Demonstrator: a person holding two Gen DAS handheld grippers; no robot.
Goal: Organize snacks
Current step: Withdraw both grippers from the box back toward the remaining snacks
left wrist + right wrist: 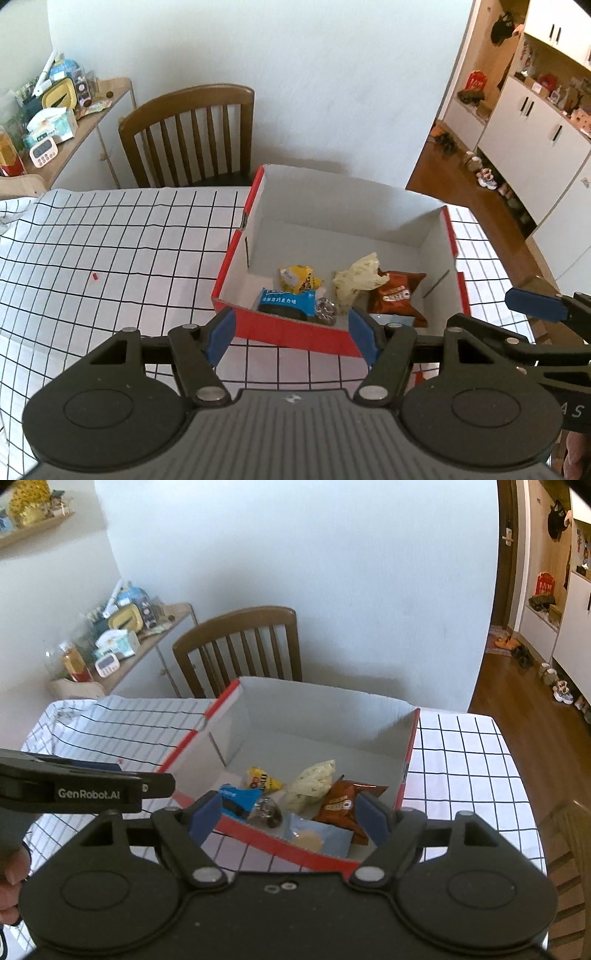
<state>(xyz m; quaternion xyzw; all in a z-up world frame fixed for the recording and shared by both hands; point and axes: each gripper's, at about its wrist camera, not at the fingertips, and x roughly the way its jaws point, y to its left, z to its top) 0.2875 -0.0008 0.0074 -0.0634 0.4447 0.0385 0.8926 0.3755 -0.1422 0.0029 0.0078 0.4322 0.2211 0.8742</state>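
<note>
A red cardboard box (288, 338) (280, 845) with white inside walls stands on the checked tablecloth. In it lie several snack packs: a yellow one (297, 277) (260, 778), a blue one (284, 301) (236, 799), a cream one (356, 280) (312, 784), a brown one (397, 291) (343, 801), a small silver one (325, 308) and a pale blue pack (317, 836) at the near wall. My left gripper (291, 334) hangs open above the box's near wall, nothing between its fingers. My right gripper (288, 819) is open too, above the near packs, holding nothing.
A wooden chair (192, 136) (240, 650) stands behind the table against the white wall. A side shelf (55, 110) crowded with small items is at the left. A tiny red scrap (95, 276) lies on the cloth. The table's right edge drops to wooden floor (461, 192).
</note>
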